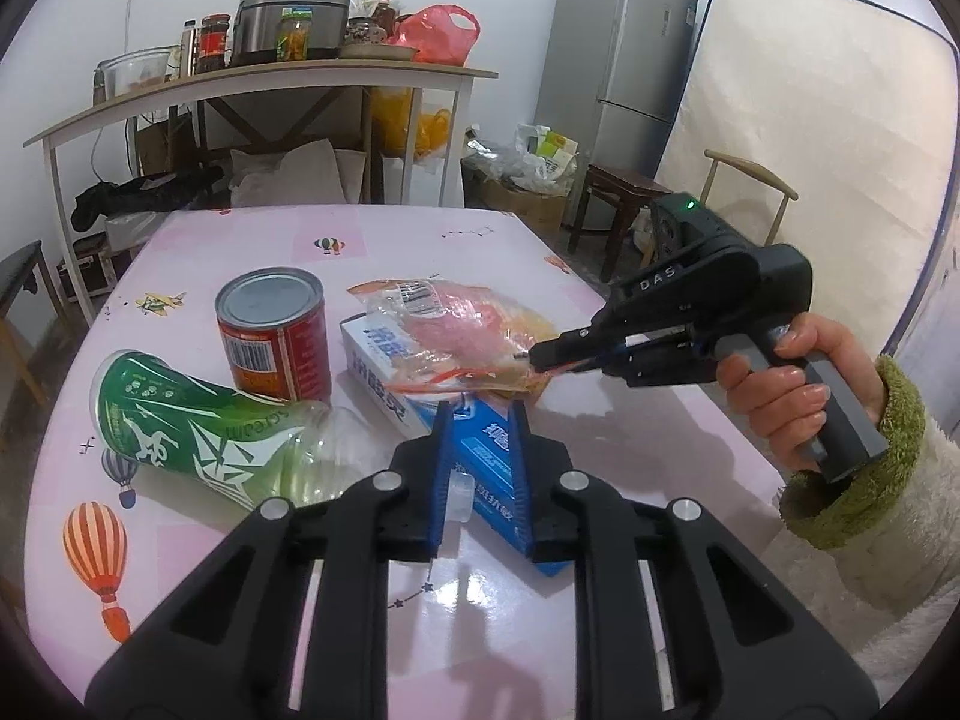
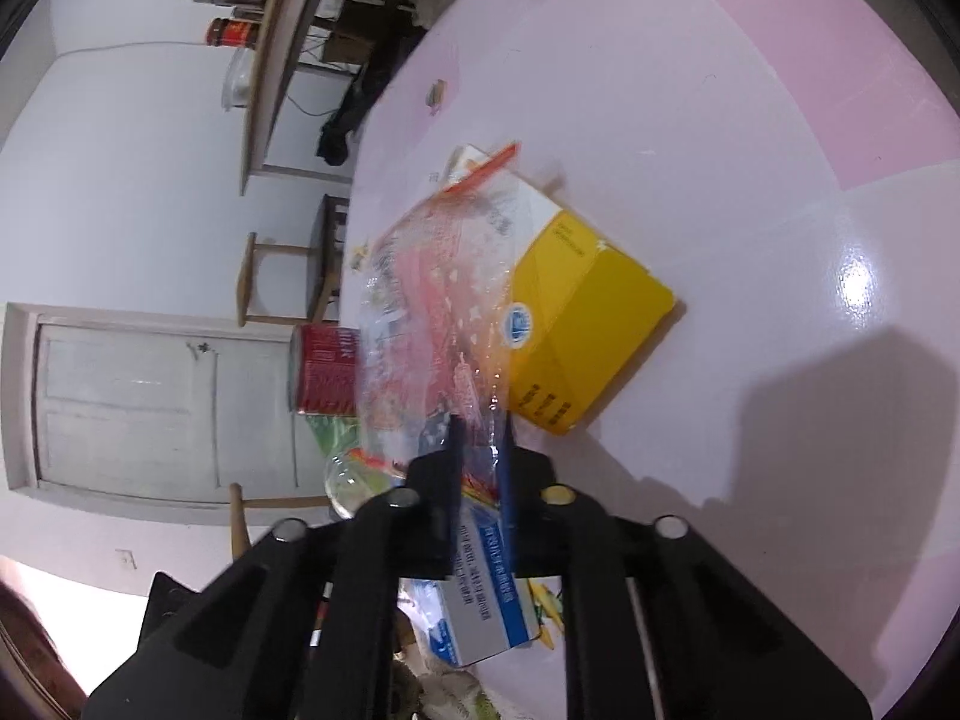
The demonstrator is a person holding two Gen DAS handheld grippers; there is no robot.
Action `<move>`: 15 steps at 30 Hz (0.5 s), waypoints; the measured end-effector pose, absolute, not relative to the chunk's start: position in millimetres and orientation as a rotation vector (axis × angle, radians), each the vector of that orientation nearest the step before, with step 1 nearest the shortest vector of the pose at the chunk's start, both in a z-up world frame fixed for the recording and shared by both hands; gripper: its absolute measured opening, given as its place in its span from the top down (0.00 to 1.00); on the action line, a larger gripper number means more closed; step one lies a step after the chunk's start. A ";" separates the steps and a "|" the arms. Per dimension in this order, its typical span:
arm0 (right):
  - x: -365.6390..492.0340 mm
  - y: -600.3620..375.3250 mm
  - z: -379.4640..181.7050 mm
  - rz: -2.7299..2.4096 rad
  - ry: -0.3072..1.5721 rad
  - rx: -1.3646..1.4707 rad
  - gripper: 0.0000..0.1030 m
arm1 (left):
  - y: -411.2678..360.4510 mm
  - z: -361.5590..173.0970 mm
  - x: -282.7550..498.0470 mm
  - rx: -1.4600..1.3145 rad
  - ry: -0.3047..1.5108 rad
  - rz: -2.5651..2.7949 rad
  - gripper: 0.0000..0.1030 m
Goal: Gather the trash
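Observation:
On the pink table [image 1: 252, 240] lie a clear plastic wrapper [image 1: 456, 324] with pink and orange print, a white box [image 1: 375, 369], a blue toothpaste box [image 1: 486, 456], a red tin can [image 1: 276, 330] standing upright, and a green plastic bottle [image 1: 198, 426] on its side. My right gripper [image 1: 531, 357] is shut on the wrapper's edge; in the right wrist view the wrapper [image 2: 432, 312] hangs between its jaws [image 2: 480, 426], over a yellow-and-white box [image 2: 576, 312]. My left gripper [image 1: 480, 414] is open, its fingers either side of the blue box.
A shelf table [image 1: 252, 90] with jars, a rice cooker and a red bag stands behind. A fridge [image 1: 618, 72], a wooden stool [image 1: 612, 204], a chair and a leaning mattress [image 1: 810, 138] are at the right. A white door [image 2: 150, 402] shows in the right wrist view.

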State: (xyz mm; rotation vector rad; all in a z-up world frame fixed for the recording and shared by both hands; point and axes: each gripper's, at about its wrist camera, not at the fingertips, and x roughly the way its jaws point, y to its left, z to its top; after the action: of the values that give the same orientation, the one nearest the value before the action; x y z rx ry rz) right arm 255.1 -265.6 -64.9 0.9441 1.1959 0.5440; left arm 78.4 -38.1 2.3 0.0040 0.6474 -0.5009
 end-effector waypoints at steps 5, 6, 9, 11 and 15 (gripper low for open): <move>235.4 -281.1 -46.4 0.610 1.110 1.032 0.96 | -43.6 5.2 69.8 -0.002 0.641 -0.531 0.84; 227.3 -288.3 -42.7 0.621 1.090 1.051 0.96 | -44.7 6.8 68.4 -0.003 0.636 -0.537 0.84; 201.3 -308.9 -36.6 0.624 1.058 1.079 0.96 | -50.3 13.4 60.5 -0.003 0.613 -0.562 0.84; 180.4 -322.6 -34.8 0.612 1.051 1.082 0.96 | -55.6 18.1 55.6 -0.008 0.599 -0.587 0.84; 141.8 -340.2 -35.8 0.589 1.063 1.066 0.96 | -73.2 21.1 49.6 0.002 0.595 -0.634 0.84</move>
State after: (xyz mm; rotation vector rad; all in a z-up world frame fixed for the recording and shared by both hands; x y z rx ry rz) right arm 141.8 -340.2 -35.8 1.0663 1.0633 0.5887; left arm 49.6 -73.2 21.1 0.0023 0.5946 -0.6339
